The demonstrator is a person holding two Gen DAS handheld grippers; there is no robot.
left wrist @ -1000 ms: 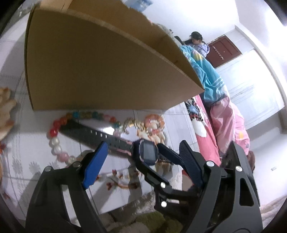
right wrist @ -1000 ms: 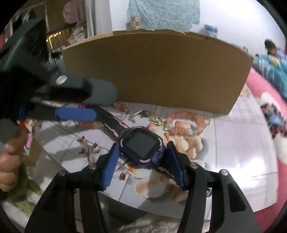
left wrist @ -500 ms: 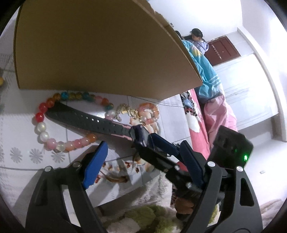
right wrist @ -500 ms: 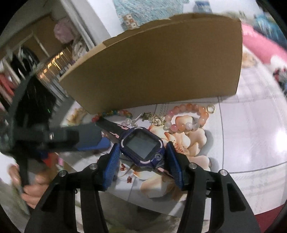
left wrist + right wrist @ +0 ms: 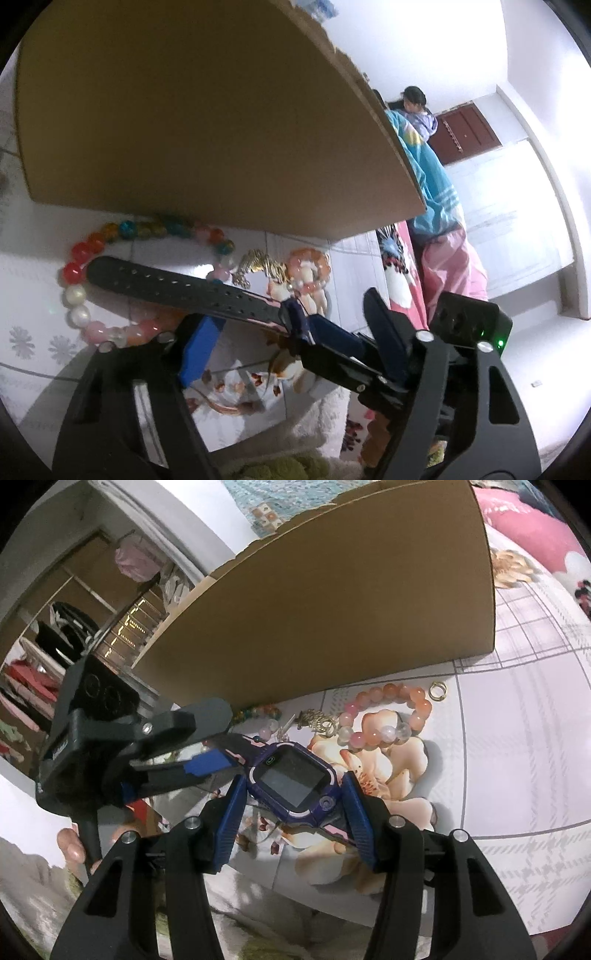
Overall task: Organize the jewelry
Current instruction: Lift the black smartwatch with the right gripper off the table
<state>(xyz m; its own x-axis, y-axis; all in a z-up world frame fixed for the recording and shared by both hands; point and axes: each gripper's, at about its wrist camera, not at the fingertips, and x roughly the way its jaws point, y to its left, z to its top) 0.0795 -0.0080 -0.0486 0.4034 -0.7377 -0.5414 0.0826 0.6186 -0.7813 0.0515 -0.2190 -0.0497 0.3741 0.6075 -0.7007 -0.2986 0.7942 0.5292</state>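
Since a second ago the right gripper has rolled and the cardboard box now tilts across its view; the left gripper has just been narrowing its jaws, half-wide now, with the black strap between the pads, contact unclear; the right gripper's pads clamp the purple smartwatch by its case, above the floral cloth; a multicoloured bead bracelet lies under the strap; a pink bead bracelet rests near the box.
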